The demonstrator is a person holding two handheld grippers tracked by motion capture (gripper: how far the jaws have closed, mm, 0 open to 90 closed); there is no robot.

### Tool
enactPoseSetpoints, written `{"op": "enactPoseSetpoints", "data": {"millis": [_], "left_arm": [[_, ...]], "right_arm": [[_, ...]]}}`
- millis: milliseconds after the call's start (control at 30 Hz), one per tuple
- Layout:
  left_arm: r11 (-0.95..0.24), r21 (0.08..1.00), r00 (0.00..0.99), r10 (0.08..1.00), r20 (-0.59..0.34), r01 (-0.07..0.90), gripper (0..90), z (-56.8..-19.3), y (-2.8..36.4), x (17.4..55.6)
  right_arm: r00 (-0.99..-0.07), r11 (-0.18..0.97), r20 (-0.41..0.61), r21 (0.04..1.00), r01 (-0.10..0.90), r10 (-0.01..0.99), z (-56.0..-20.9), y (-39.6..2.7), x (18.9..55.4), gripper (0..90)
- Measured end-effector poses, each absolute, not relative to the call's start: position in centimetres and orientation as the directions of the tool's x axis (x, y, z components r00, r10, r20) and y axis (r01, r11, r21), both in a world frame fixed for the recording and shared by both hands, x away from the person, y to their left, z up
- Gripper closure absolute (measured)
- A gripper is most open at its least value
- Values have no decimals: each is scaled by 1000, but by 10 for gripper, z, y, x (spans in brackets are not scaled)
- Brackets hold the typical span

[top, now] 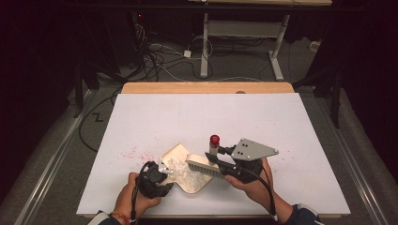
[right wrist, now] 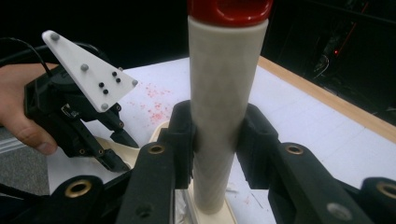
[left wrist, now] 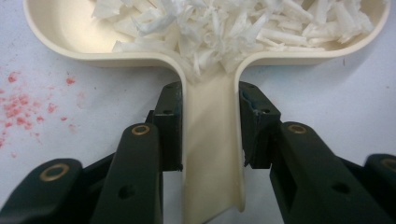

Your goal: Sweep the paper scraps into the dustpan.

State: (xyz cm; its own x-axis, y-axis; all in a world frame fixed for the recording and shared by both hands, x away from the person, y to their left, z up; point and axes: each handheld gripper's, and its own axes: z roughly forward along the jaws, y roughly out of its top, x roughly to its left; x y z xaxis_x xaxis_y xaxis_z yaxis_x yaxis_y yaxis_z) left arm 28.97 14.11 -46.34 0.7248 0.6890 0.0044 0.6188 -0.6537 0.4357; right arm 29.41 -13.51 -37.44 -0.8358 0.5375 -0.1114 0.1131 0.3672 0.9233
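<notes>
I clamp my left gripper (left wrist: 210, 135) on the cream dustpan's (top: 174, 151) handle to steady it flat on the table while my right gripper (right wrist: 215, 135), gripping the red-capped brush (top: 205, 165) handle, sweeps the white shreds (left wrist: 233, 28) inside.

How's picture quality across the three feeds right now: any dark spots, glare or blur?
High view: white table lit, surroundings dim, no glare. Left gripper view: dustpan handle sharp, paper shreds bright, slightly washed. Right gripper view: brush handle close, a little soft; background black.
</notes>
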Motion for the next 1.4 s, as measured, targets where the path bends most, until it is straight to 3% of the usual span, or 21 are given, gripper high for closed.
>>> {"op": "enactPoseSetpoints", "data": {"millis": [467, 767, 967, 1400], "left_arm": [[-617, 449, 701, 712, -32, 647, 633, -464, 147, 294], [-604, 443, 689, 724, -43, 662, 634, -464, 152, 297], [-606, 428, 678, 734, -21, 670, 634, -462, 161, 297], [-594, 432, 667, 745, -25, 679, 634, -464, 169, 299]], "right_arm": [[-781, 253, -90, 963, 89, 618, -350, -155, 329, 697], [-677, 339, -198, 938, 79, 708, -374, -141, 357, 697], [-707, 350, -181, 931, 100, 684, -390, -128, 360, 698], [-818, 369, -145, 925, 87, 556, -393, -96, 320, 691]]}}
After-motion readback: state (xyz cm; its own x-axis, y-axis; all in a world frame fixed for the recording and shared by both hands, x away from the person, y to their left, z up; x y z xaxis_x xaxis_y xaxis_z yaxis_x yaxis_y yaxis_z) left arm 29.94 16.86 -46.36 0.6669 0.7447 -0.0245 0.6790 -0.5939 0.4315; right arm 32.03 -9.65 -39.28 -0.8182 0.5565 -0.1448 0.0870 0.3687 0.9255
